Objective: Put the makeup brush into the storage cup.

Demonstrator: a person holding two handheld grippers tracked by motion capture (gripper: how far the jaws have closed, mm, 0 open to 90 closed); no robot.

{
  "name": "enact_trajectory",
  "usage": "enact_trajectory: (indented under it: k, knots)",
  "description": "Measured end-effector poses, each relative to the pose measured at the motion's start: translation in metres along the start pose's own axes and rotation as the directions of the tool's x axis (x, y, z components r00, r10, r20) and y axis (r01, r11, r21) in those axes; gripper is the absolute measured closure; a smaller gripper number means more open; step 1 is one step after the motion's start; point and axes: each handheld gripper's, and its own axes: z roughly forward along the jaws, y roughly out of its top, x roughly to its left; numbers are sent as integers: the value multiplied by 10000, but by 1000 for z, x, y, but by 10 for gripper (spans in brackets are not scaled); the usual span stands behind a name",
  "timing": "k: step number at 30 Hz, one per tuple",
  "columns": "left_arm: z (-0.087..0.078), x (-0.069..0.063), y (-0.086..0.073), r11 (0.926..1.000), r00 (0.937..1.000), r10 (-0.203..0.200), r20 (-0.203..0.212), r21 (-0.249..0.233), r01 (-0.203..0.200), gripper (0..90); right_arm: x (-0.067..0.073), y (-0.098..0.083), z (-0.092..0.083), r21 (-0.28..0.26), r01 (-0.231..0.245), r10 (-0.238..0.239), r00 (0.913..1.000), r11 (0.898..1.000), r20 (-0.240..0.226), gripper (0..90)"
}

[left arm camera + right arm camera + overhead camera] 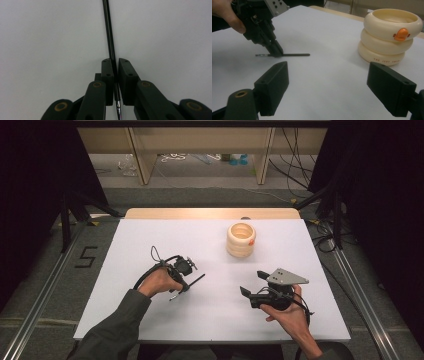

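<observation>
A thin black pen [194, 283] lies flat on the white table [150, 240]. My left gripper [184, 287] points down at it, and its jaws are shut on the pen near the tip end. In the left gripper view the pen [109, 32] runs straight up between the pads of my left gripper [115, 65]. My right gripper [252, 282] rests at the front right, open and holding nothing. The right gripper view looks past my right gripper [329, 85] to the left gripper [274, 51] pinching the pen [294, 54].
A cream ribbed ring-shaped holder [241, 240] with an orange beak stands upright at the back right of the table; in the right gripper view the holder [389, 35] is ahead on the right. Bare white surface separates the two grippers.
</observation>
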Motion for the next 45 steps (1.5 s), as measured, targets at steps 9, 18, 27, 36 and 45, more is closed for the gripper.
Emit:
enact_trajectory:
  k: [9, 18, 27, 36, 45]
  knots:
    - [0, 1, 0, 9999, 9998, 164, 76, -15, -164, 850, 0, 0, 0, -74, 125, -125, 9999, 9999, 4, 188]
    - [-2, 1, 0, 9980, 9980, 623, 135, 95, -624, 851, 1, 0, 1, -30, 289, -289, 9996, 9996, 17, 189]
    - [-17, -13, 2, 9951, 9950, 931, 364, -381, -917, 852, 9, 2, 3, 63, 844, -843, 9964, 9964, -135, 189]
    - [-23, -24, 5, 9904, 9883, 1321, 759, -498, -1286, 851, 17, 4, 6, 203, 1647, -1642, 9861, 9861, -244, 190]
    - [-24, -32, 6, 9850, 9788, 1663, 1194, -658, -1593, 851, 32, 5, 11, 457, 3233, -3211, 9457, 9452, -499, 190]
